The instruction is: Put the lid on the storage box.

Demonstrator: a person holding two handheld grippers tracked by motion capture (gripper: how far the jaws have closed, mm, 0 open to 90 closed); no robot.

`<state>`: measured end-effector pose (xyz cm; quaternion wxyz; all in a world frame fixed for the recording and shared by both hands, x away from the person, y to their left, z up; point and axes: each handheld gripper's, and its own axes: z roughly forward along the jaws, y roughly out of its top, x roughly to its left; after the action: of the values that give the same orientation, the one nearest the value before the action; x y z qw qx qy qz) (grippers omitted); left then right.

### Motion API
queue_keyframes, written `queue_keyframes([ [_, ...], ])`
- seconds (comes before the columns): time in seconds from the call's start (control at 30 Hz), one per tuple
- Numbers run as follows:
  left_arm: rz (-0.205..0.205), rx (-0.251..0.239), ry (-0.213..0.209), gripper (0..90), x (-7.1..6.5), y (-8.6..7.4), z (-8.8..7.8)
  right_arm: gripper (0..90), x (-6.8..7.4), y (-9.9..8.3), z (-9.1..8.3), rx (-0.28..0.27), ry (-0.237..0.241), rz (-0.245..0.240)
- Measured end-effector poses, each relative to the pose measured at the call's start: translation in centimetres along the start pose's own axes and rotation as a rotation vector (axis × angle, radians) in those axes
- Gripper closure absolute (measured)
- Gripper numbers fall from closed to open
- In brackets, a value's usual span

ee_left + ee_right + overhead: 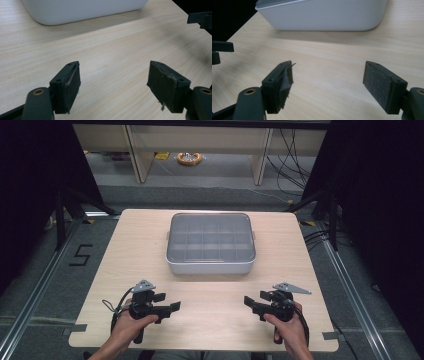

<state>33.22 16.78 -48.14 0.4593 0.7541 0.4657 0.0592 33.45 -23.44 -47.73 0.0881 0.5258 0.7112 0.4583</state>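
The left gripper (172, 306) sits near the table's front edge, left of and well short of the box (210, 265), with its jaws wide apart over bare wood and nothing between them. The lidded white box stands at the middle of the table (125, 250). The right gripper (248, 301) is right of and short of the box, jaws spread too, gripping nothing

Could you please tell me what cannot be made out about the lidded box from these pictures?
- Contents of the lidded box: high view, the frosted lid blurs the compartments.
- Box top: left gripper view, cut off by the upper edge.
- Box's far side: right gripper view, hidden behind its near wall.
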Motion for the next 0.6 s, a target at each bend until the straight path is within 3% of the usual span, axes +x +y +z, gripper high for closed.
queue_keyframes([
  [0.07,0.001,-0.002,0.002,25.8,-0.2,-0.4,-0.1,25.1,0.3,-0.7,-0.1,-0.010,0.012,0.002],
  [0.2,0.053,0.017,0.020,25.5,-0.4,-1.3,-0.6,25.0,0.8,-1.6,-0.7,0.030,0.002,-0.009],
  [0.27,0.069,0.027,0.009,25.2,-0.6,-1.6,-0.7,24.9,1.0,-2.1,-0.9,0.016,0.009,-0.008],
  [0.3,0.052,0.015,0.005,24.9,-0.8,-1.8,-0.6,24.8,1.3,-2.3,-1.2,0.032,0.000,-0.005],
  [0.37,0.084,0.032,0.018,24.7,-0.8,-2.1,-0.7,24.6,1.4,-2.7,-1.3,0.026,0.000,-0.039],
  [0.43,0.096,0.047,0.016,24.6,-0.8,-2.5,-0.7,24.1,1.5,-3.0,-1.4,0.024,0.012,-0.034],
  [0.47,0.075,0.035,0.016,24.5,-1.1,-2.6,-0.6,23.8,1.6,-3.2,-1.5,0.033,0.017,-0.036],
  [0.53,0.078,0.041,0.004,24.3,-1.2,-2.9,-0.6,23.6,1.7,-3.5,-1.7,0.054,0.009,-0.052],
  [0.57,0.083,0.050,0.002,24.3,-1.2,-2.9,-0.6,23.5,2.1,-3.8,-1.8,0.064,0.009,-0.011],
  [0.6,0.083,0.047,0.000,24.2,-1.2,-3.0,-0.6,23.5,1.8,-3.9,-1.8,0.042,0.017,-0.052],
])
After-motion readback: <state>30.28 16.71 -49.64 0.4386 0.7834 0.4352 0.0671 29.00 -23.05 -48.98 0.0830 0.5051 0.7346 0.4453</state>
